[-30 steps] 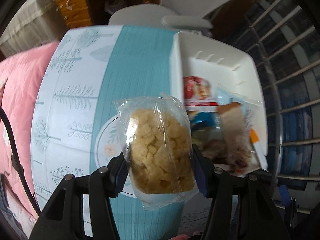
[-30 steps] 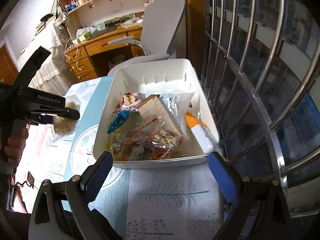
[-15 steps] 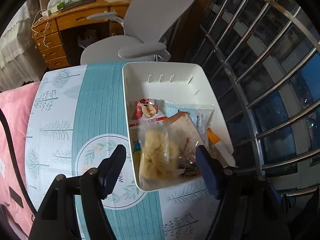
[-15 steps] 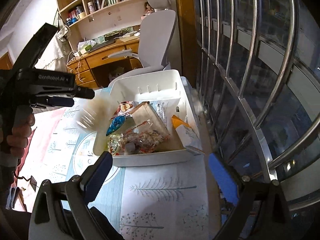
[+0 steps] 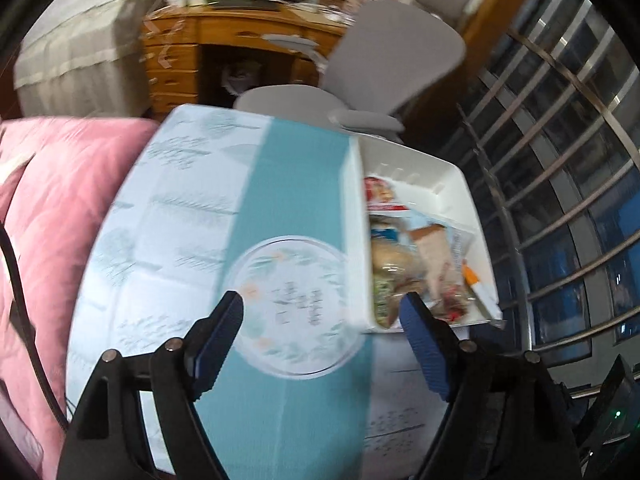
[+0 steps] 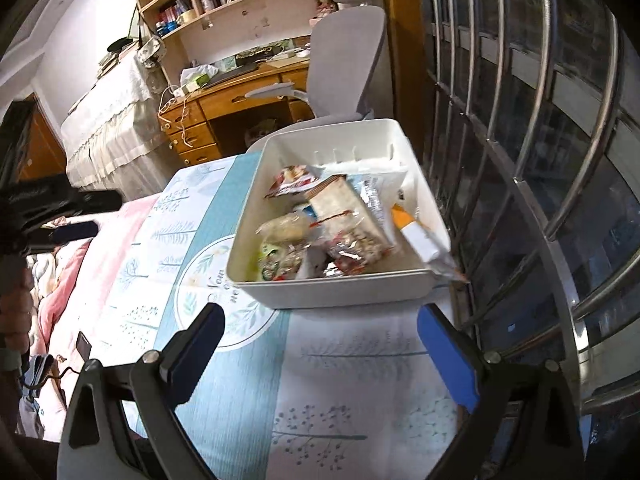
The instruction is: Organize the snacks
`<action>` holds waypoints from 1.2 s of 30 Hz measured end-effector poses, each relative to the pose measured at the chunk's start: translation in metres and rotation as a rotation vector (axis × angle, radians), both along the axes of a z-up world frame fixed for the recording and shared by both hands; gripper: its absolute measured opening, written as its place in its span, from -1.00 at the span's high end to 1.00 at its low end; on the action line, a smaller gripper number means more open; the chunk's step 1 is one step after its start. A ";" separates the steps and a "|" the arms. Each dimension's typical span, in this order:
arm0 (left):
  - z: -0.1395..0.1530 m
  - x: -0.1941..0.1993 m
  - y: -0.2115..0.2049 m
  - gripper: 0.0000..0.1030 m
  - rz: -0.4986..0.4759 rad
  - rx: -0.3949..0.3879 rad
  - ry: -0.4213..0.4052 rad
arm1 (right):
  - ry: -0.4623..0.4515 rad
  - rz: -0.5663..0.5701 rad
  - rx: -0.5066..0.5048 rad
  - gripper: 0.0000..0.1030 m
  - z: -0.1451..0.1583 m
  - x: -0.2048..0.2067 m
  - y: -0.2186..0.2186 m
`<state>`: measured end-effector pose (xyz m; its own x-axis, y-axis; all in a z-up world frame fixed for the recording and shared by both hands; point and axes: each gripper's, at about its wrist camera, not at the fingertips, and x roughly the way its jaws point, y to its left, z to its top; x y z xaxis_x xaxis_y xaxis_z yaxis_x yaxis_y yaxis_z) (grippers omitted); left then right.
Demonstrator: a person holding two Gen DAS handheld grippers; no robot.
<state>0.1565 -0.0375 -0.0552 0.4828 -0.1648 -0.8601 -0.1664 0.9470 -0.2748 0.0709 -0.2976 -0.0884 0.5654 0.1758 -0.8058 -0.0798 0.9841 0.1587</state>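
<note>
Since a second ago, puffed snack bag [image 6: 285,229] left left gripper [image 5: 322,318]; now lies in white bin [image 6: 340,290] among other snack packs, ahead-right of that gripper. Left gripper jaws opening, nothing between, over table [image 5: 280,200]. Right gripper [image 6: 320,344] wide open, empty, bin just ahead.

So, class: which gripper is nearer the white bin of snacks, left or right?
Right, probably. The right gripper sits open just in front of the white bin; the left gripper, its jaws opening and empty, is off to the bin's side.
</note>
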 end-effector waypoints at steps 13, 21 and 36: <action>-0.023 -0.107 0.116 -0.60 0.159 0.015 0.074 | 0.018 -0.010 -0.014 -0.89 0.003 -0.029 0.058; 0.000 -0.134 0.088 -0.63 0.063 0.007 0.063 | 0.042 -0.047 0.027 -0.89 0.027 -0.051 0.073; 0.101 -0.117 -0.020 -0.99 -0.165 0.109 -0.102 | 0.122 -0.142 0.006 -0.89 0.112 -0.083 0.056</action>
